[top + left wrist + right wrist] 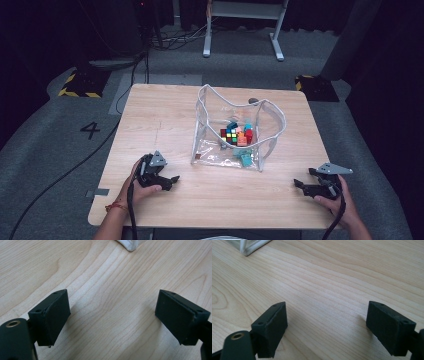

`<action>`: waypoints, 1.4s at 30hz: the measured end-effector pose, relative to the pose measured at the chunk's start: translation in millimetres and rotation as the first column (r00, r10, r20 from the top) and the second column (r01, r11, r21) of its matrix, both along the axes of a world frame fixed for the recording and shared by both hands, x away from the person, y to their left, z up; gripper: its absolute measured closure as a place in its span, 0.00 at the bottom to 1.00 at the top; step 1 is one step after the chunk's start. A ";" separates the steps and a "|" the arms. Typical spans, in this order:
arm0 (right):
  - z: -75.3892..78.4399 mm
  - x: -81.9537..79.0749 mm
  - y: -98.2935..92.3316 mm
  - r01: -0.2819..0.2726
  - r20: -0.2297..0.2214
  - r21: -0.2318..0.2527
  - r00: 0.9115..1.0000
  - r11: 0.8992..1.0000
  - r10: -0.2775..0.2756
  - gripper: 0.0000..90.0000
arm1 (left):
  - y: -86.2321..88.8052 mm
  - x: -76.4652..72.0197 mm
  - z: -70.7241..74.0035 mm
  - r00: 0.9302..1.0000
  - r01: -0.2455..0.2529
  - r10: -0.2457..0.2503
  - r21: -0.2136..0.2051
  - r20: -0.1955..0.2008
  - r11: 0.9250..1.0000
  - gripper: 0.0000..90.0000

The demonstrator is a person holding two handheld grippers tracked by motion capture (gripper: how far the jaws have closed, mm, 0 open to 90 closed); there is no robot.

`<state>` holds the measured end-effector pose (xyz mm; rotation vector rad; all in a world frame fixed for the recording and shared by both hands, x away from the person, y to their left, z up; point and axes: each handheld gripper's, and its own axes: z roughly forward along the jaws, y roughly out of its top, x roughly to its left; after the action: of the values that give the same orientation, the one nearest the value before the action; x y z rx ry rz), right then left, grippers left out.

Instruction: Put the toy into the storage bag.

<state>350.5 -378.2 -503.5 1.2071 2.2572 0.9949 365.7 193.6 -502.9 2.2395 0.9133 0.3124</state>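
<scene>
A clear plastic bag (210,120) with white trim stands open in the middle of the wooden table (150,115). Inside it lie a colourful puzzle cube (230,136) and several red, blue and teal blocks (246,134). My left gripper (173,179) rests on the table near the front left, pointing right toward the bag, jaws open with bare wood between them (112,315). My right gripper (298,184) sits near the front right, pointing left, jaws open and nothing between them (327,325). A white corner of the bag (130,245) shows in the left gripper view, and another bag corner (249,247) in the right gripper view.
A white metal frame (242,25) stands on the grey floor beyond the table. Black cables (75,165) trail across the floor at the left, near a painted number 4 (90,130). Yellow-black striped bases (80,85) sit at both far sides.
</scene>
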 end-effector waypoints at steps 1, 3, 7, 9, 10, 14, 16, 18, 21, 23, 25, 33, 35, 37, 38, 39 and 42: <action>0.3 0.0 -0.2 0.002 -0.002 -0.003 1.000 1.000 -0.002 0.20 | 0.0 0.0 0.0 1.000 0.000 0.000 -0.001 -0.002 1.000 0.14; 0.2 0.0 -0.1 0.001 -0.001 -0.003 1.000 1.000 -0.001 0.20 | 0.0 0.0 0.0 1.000 0.000 0.000 0.000 0.000 1.000 0.14; 0.2 -0.1 -0.1 0.001 -0.001 -0.003 1.000 1.000 -0.001 0.20 | -0.1 0.0 0.1 1.000 0.001 -0.001 0.002 -0.005 1.000 0.14; 0.2 0.0 -0.2 0.001 -0.001 -0.003 1.000 1.000 -0.001 0.20 | -0.1 0.0 0.1 1.000 0.001 -0.001 0.003 -0.003 1.000 0.14; 0.2 0.0 -0.1 0.001 -0.001 -0.003 1.000 1.000 -0.001 0.19 | 0.0 0.2 0.2 1.000 0.001 -0.001 0.004 0.001 1.000 0.14; 0.2 0.0 -0.1 0.001 -0.001 -0.002 1.000 1.000 -0.001 0.19 | -0.2 -0.1 0.0 1.000 -0.003 0.003 0.000 -0.002 1.000 0.14; 0.2 -0.1 -0.1 0.001 -0.001 -0.003 1.000 1.000 -0.001 0.19 | -0.3 -0.1 0.0 1.000 -0.003 0.003 0.001 -0.002 1.000 0.14; 0.3 -0.1 0.3 0.006 -0.002 0.004 1.000 1.000 -0.006 0.19 | -0.2 -0.1 0.0 1.000 -0.003 0.003 0.000 -0.002 1.000 0.14; 0.3 0.2 0.0 0.001 -0.003 0.002 1.000 1.000 -0.001 0.19 | 0.0 0.2 0.2 1.000 0.001 -0.001 0.005 0.001 1.000 0.14; 0.3 0.2 0.0 0.001 -0.002 0.002 1.000 1.000 -0.001 0.19 | 0.0 0.2 0.2 1.000 0.001 -0.001 0.004 0.001 1.000 0.14; 0.3 0.2 -0.1 0.001 -0.003 0.002 1.000 1.000 -0.001 0.19 | 0.0 0.2 0.1 1.000 0.001 -0.001 0.004 0.001 1.000 0.14; 0.3 0.2 -0.1 0.001 -0.002 0.002 1.000 1.000 -0.001 0.19 | 0.0 0.3 0.2 1.000 0.001 -0.001 0.004 0.001 1.000 0.14; 0.3 0.3 -0.1 0.001 -0.002 0.002 1.000 1.000 -0.001 0.19 | 0.0 0.3 0.2 1.000 0.001 -0.001 0.004 0.000 1.000 0.14; 0.3 0.3 -0.1 0.000 -0.001 0.001 1.000 1.000 0.000 0.19 | 0.0 0.3 0.2 1.000 0.001 -0.001 0.004 -0.002 1.000 0.14; 0.4 0.3 -0.2 0.000 -0.002 0.001 1.000 1.000 0.000 0.19 | 0.0 0.6 0.2 1.000 0.002 -0.002 0.005 0.001 1.000 0.14; 0.3 0.3 -0.1 0.000 -0.002 0.002 1.000 1.000 0.000 0.19 | 0.0 0.6 0.2 1.000 0.002 -0.002 0.005 0.001 1.000 0.14; 0.4 0.3 -0.1 0.001 -0.002 0.002 1.000 1.000 -0.001 0.19 | 0.0 0.8 0.2 1.000 -0.001 0.001 0.007 0.003 1.000 0.14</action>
<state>350.8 -378.3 -503.2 1.2102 2.2580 0.9967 366.5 193.6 -502.7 2.2442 0.9129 0.3198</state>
